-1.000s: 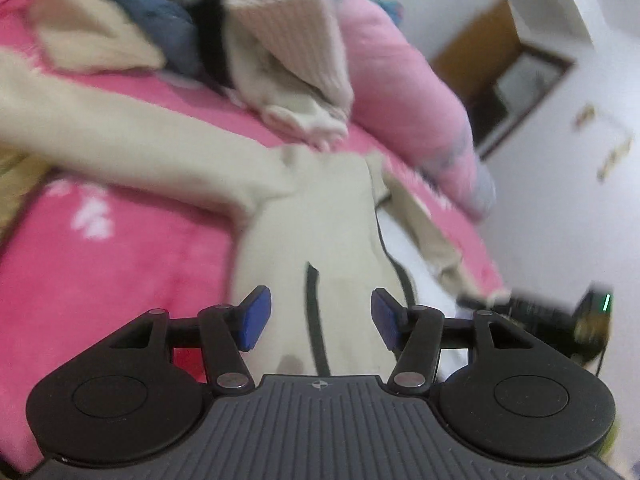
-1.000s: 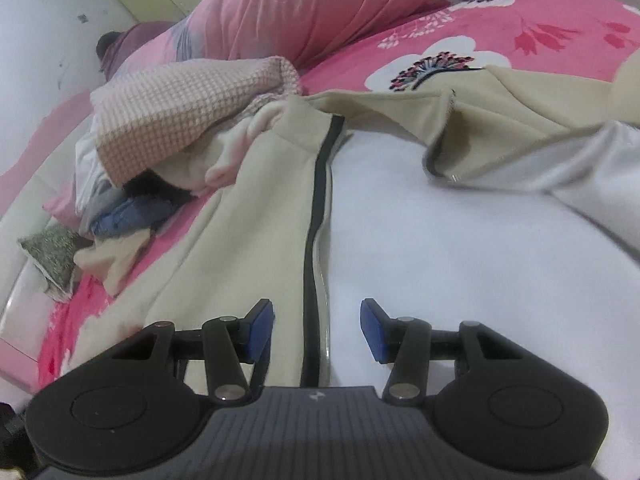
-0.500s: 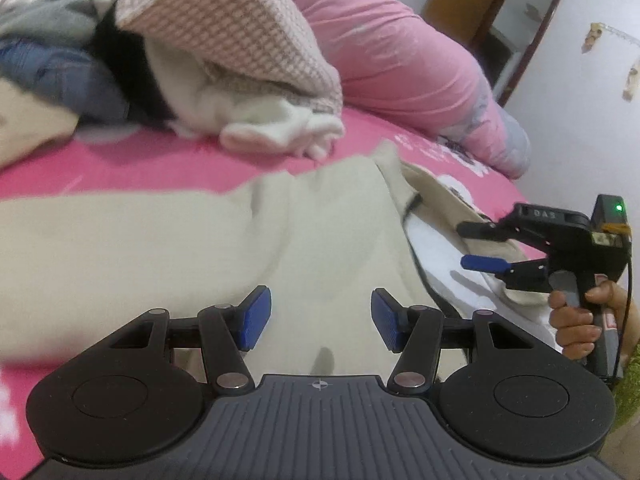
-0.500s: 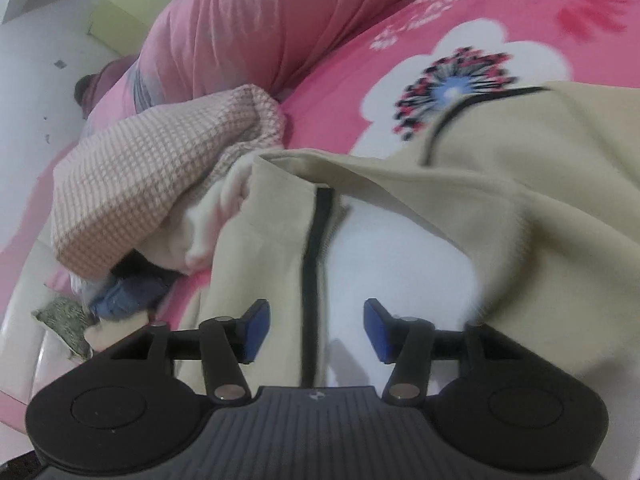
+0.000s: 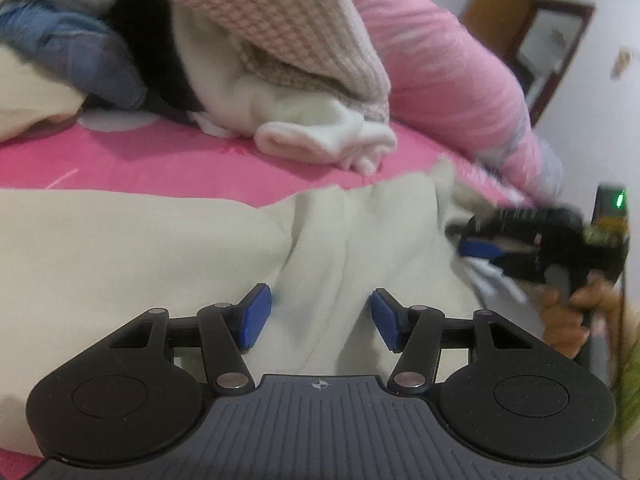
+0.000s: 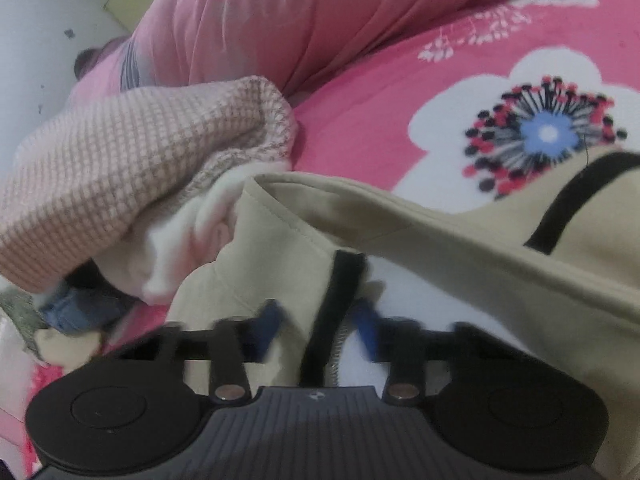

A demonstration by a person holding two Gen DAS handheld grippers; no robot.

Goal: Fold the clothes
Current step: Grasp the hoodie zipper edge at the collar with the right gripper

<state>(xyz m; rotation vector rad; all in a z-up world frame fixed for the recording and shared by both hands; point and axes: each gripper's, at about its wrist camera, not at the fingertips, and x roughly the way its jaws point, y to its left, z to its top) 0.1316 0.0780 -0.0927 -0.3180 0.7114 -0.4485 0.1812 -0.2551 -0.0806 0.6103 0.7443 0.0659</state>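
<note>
A cream jacket (image 5: 160, 248) with a black zipper strip (image 6: 340, 280) and white lining (image 6: 432, 304) lies spread on the pink bed. My left gripper (image 5: 320, 314) hovers low over a wrinkled part of the cream cloth, open, with nothing pinched between its blue pads (image 5: 256, 314). My right gripper (image 6: 320, 328) is blurred and still open, its fingers on either side of the jacket's zipper edge near the collar. From the left wrist view, the right gripper (image 5: 464, 240) shows at the jacket's far right edge, held by a hand (image 5: 568, 316).
A heap of unfolded clothes sits beyond the jacket: a pink checked knit (image 5: 272, 16), a white fleece piece (image 5: 320, 136) and blue garments (image 5: 72, 64). A long pink pillow (image 5: 448, 80) lies behind, on the flowered pink sheet (image 6: 520, 120). A brown door (image 5: 504, 12) stands in the far wall.
Both grippers have dropped closer to the jacket. The right gripper has moved up along the zipper edge toward the collar, and its fingers stand slightly narrower. The left gripper stays open.
</note>
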